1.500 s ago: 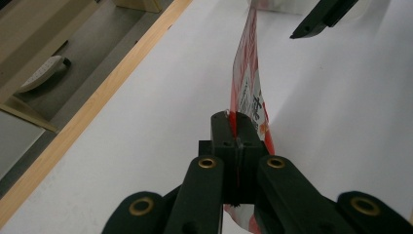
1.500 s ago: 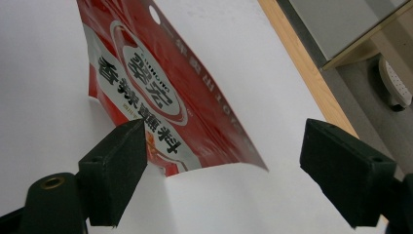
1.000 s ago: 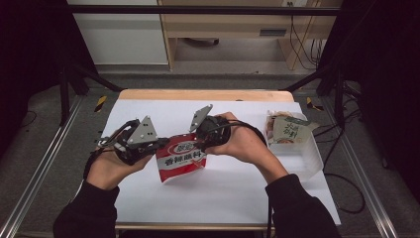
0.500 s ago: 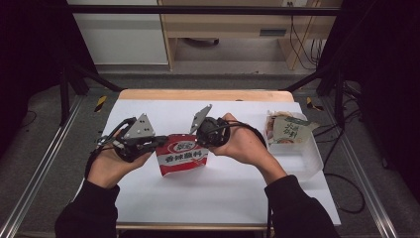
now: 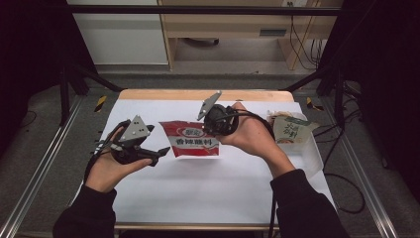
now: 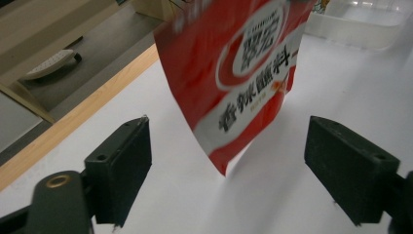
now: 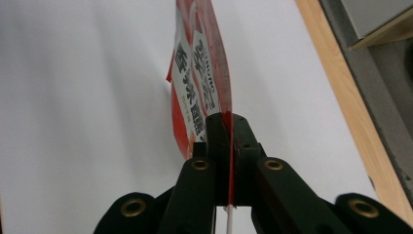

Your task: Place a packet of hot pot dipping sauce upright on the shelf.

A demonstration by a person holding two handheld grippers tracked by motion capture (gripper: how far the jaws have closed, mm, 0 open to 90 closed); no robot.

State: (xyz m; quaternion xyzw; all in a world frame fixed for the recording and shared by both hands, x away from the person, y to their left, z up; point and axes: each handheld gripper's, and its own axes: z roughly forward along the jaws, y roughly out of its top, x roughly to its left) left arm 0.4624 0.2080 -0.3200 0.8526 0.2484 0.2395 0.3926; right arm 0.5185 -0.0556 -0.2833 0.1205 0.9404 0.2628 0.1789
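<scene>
A red seasoning packet (image 5: 193,139) with white lettering hangs above the white table sheet (image 5: 208,188), held at its right edge. My right gripper (image 5: 214,130) is shut on that edge; in the right gripper view the packet (image 7: 202,92) runs edge-on out of the closed jaws, with the right gripper (image 7: 227,127) pinching it. My left gripper (image 5: 159,151) stands open to the left of the packet, apart from it. In the left gripper view the packet (image 6: 238,68) hangs beyond the left gripper (image 6: 243,161), whose jaws are spread wide with nothing between them.
A clear plastic bin (image 5: 303,144) at the right of the table holds a green-and-beige packet (image 5: 289,130). The table's wooden far edge (image 5: 198,94) lies behind the hands. Metal frame rails (image 5: 34,173) run along both sides.
My left gripper has let go of the packet, opened and drawn back to the left. The right gripper keeps its hold and has carried the packet slightly right and up.
</scene>
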